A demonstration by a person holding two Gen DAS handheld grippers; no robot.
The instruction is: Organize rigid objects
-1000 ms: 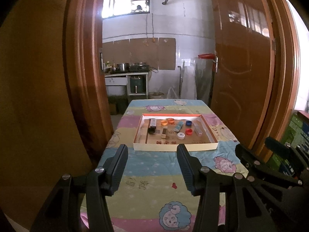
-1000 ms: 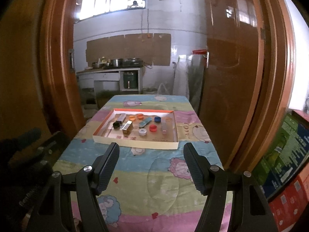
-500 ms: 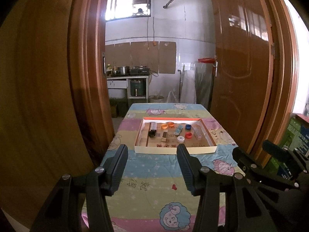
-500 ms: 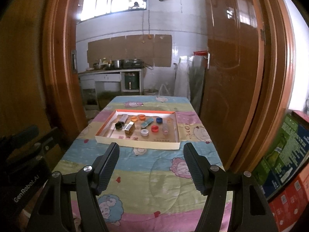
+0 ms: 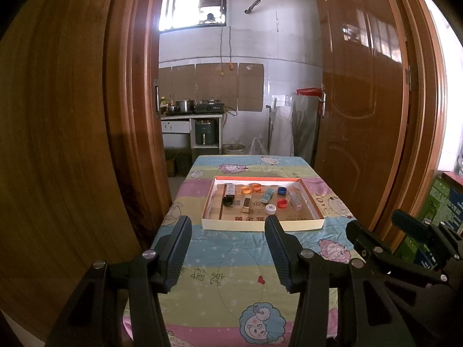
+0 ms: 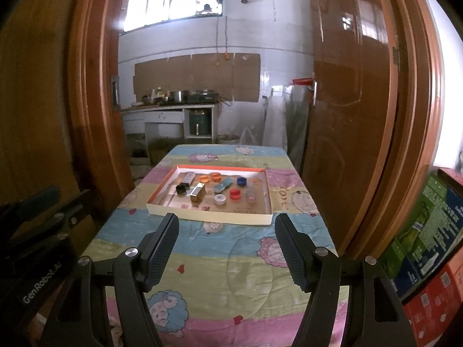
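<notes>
Shallow tray [image 5: 262,225] [image 6: 208,216]: cream walls, orange rim, set on table under cartoon-print cloth [image 5: 231,274] [image 6: 231,260], toward the far half; landmark for all entries below.

Inside tray, far row: silver-grey box [image 6: 188,177] at far left; two orange caps [image 6: 209,177] side by side next to it; blue cap [image 6: 241,181] toward far right.

Inside tray, middle: teal flat packet [image 6: 223,186], lying aslant between orange caps and blue cap.

Inside tray, near row: black cap [image 6: 181,188] at left; gold-and-silver block [image 6: 198,192] just beside it; white cap [image 6: 220,199] near centre; red cap [image 6: 235,194] right of white cap; clear small bottle [image 6: 250,194] lying near right wall.

Left gripper [image 5: 228,256]: held short of tray's near wall, over cloth, fingers spread apart, nothing between them, touching nothing.

Right gripper [image 6: 227,253]: likewise short of tray's near wall, fingers spread wider, empty.

Beyond tray: open wooden door [image 5: 358,115] at right, door frame at left, kitchen counter with pots [image 5: 191,107] at back wall.

Right of tray, off table: stacked printed cartons [image 6: 428,240].
</notes>
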